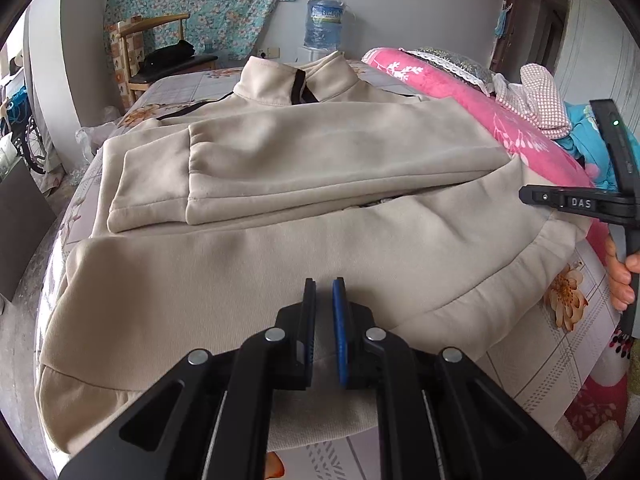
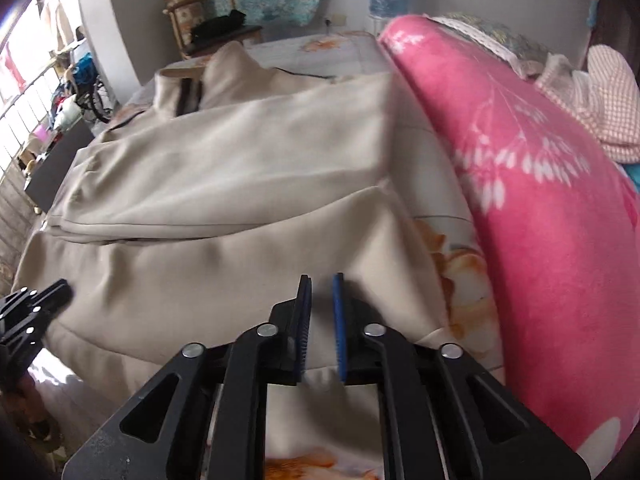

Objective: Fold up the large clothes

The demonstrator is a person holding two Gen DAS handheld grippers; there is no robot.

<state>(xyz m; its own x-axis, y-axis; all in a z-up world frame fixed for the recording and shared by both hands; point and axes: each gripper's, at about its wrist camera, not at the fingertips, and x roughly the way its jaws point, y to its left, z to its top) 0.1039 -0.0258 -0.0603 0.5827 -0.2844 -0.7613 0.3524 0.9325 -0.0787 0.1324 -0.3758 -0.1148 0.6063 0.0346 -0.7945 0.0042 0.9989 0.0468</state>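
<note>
A bed [image 1: 560, 364] with a floral sheet is filling the room, a water jug [image 1: 324, 24] standing beyond its far end. A beige sweatshirt [image 1: 248, 264] is lying flat across the bed, both sleeves folded over its chest, with a pink blanket [image 2: 532, 208] running just beside it. The left gripper [image 1: 324, 292] and the right gripper [image 2: 322, 292] are hovering over the sweatshirt's hem, each with fingers slightly parted, gripping nothing.
</note>
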